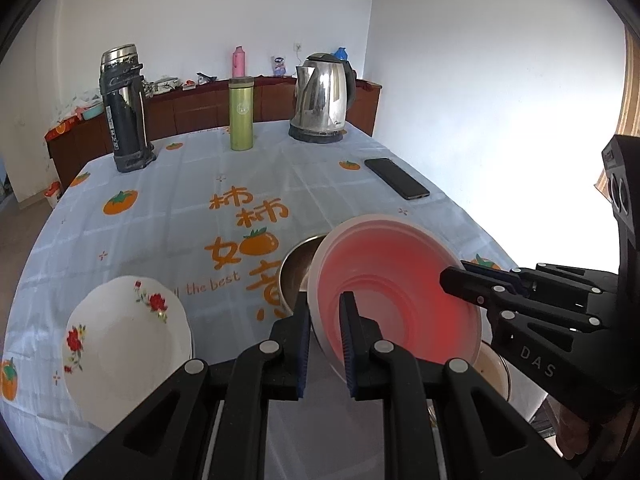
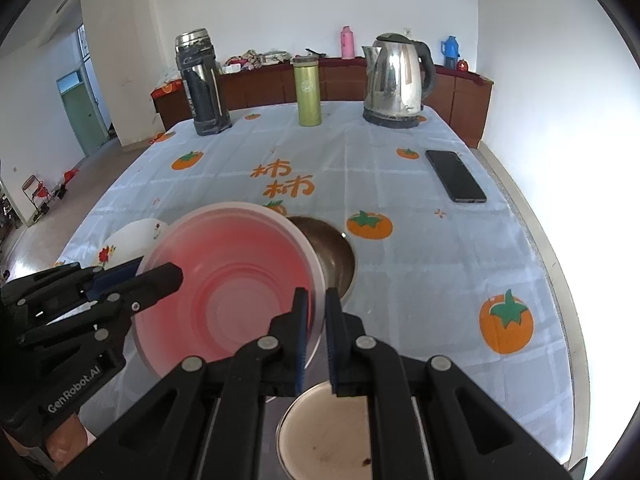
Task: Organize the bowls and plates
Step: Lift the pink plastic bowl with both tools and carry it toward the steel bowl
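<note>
Both grippers are clamping the rim of the pink bowl (image 1: 394,292) from opposite sides: the left gripper (image 1: 325,334) is pinching its near-left edge between blue pads, and the right gripper (image 2: 316,328) is pinching its right edge, jaws nearly closed on the thin rim. The bowl is hanging tilted above the table (image 2: 420,272), clear of the cloth, with nothing visible inside it. Just behind it a steel bowl (image 2: 334,256) is sitting on the cloth, its inside bare as far as it shows. Below the right gripper a round metal dish (image 2: 320,432) is lying near the table's front edge, holding only a few dark specks. To the left a white flowered plate (image 1: 124,352) is resting close to the near-left edge, with nothing on it. The middle of the table is lying open, a wide stretch of printed cloth between the dishes and the far row: a dark flask (image 1: 124,108), a green bottle (image 1: 241,114) and a steel kettle (image 1: 322,98), all upright and capped or lidded, so their contents cannot be told. A black phone (image 2: 456,176) is lying flat near the right edge, well apart from the bowls.
</note>
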